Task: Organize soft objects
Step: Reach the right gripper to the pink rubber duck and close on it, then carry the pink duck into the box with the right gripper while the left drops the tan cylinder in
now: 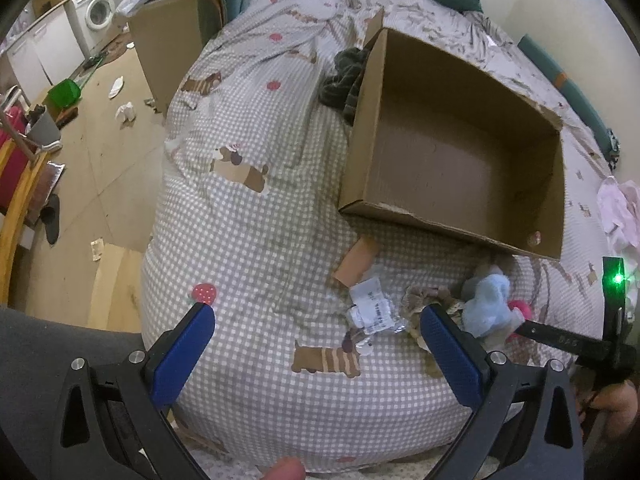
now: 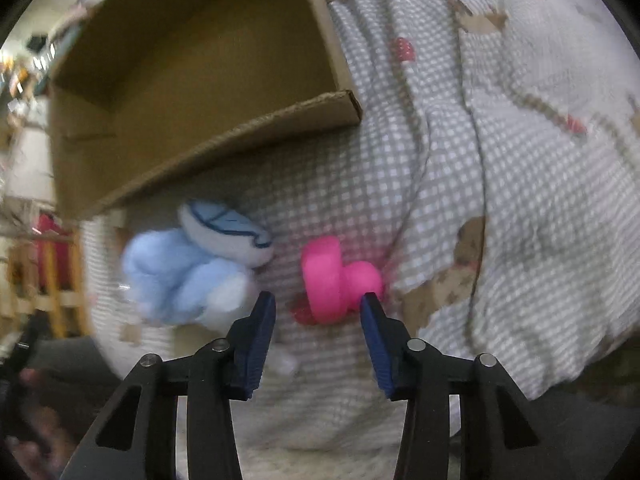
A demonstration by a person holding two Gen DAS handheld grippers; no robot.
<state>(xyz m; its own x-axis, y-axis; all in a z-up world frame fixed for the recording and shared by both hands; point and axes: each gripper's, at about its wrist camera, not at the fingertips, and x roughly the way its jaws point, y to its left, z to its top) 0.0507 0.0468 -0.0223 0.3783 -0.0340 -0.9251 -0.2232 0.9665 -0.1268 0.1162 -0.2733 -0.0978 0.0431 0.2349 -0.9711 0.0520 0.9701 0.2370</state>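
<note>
**Bed lot: soft items beside an empty carton**

Setting: a bed under a grey-and-white checked cover (image 1: 256, 240) printed with dogs and strawberries; beyond its edge a littered floor and a white washing machine (image 1: 94, 16).

Item 1: open brown cardboard box (image 1: 460, 152), empty, ahead of both your grippers.

Item 2: bright pink soft toy (image 2: 332, 276), on the cover just short of the box's near wall. It sits directly ahead of your right gripper (image 2: 318, 304), between the blue pads but not yet pinched; jaws part open, right pad at the toy's edge. Its longer side runs roughly up the view, away from the tips. Your right hand is much the nearer.

Item 3: pale blue plush toy (image 2: 188, 276), just left of the right gripper's left finger, close to the pink one.

Item 4: your left gripper (image 1: 316, 320), jaws wide and empty, over bare cover; crumpled paper tags (image 1: 370, 308) lie ahead between its fingers.
</note>
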